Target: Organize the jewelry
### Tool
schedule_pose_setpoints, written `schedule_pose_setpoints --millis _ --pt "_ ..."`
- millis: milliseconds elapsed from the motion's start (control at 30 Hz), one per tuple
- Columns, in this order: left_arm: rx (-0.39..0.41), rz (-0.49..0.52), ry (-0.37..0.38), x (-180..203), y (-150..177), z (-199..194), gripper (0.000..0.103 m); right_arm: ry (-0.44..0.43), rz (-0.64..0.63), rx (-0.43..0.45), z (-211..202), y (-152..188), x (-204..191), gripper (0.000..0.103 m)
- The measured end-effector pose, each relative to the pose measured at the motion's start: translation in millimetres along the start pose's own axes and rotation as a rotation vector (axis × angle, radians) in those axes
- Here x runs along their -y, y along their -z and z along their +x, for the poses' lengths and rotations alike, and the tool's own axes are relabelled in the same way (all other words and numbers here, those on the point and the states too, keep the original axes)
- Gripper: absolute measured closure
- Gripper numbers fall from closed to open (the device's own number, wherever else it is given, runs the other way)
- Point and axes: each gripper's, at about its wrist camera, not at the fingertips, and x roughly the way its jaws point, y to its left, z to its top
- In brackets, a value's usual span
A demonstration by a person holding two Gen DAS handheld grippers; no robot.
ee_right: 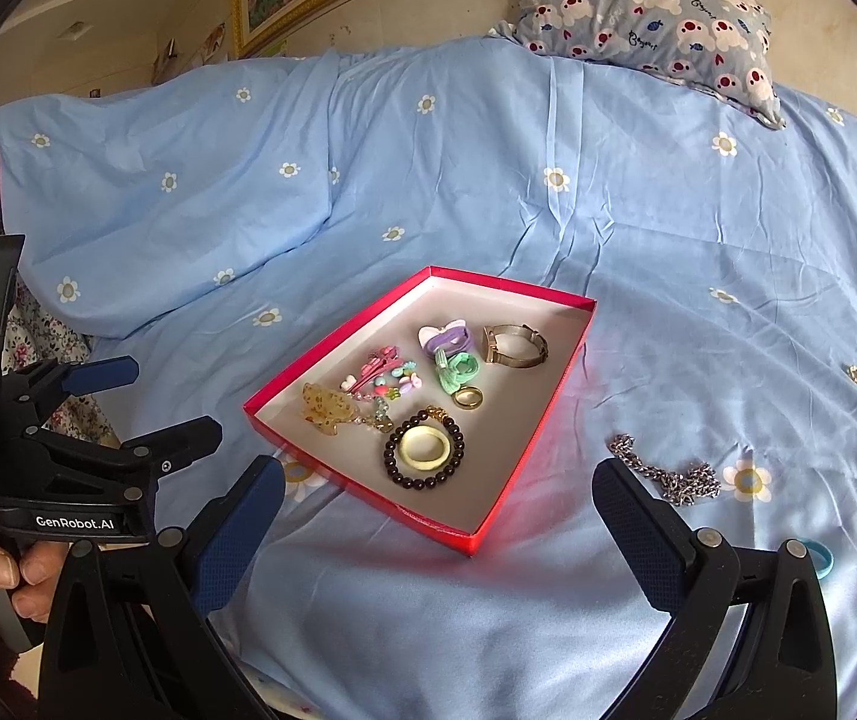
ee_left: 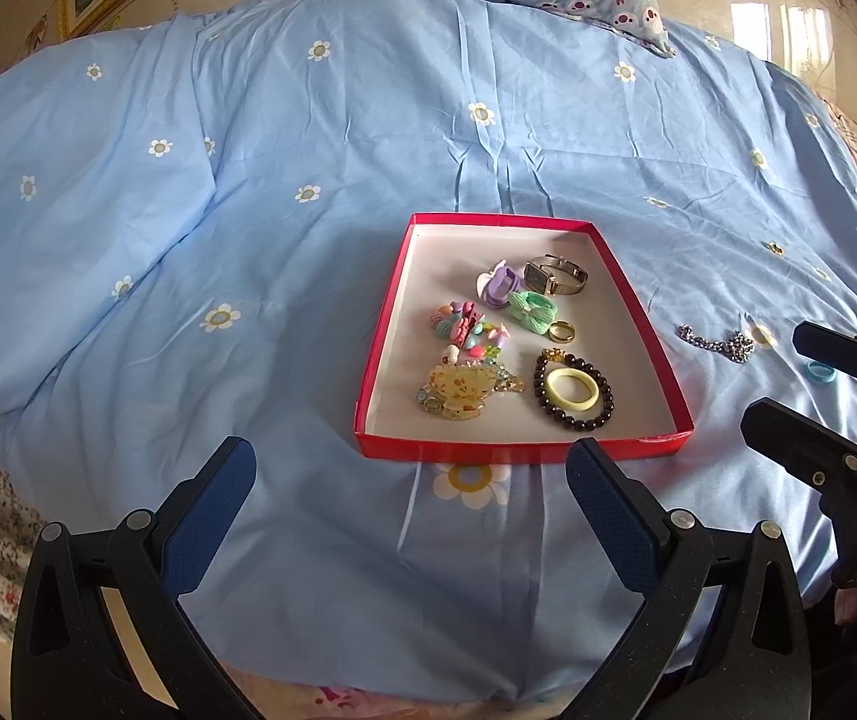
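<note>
Two empty, wide-open grippers, left gripper and right gripper, near red tray.

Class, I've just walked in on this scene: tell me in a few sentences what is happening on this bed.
A person holds two grippers over a blue bedsheet, sorting jewelry into a red box. The box already holds a watch, a bead bracelet, a gold ring and hair pieces. A silver chain and a small blue ring lie outside it on the sheet. The left gripper and right gripper are both open and hold nothing.
</note>
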Motion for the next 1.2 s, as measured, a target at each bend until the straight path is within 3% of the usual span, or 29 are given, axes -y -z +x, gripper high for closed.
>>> schedule_pose_setpoints --millis 1200 --pt "-0.015 -0.013 0.043 2 -3 12 0.000 -0.003 0.002 -0.013 3 0 2 0.000"
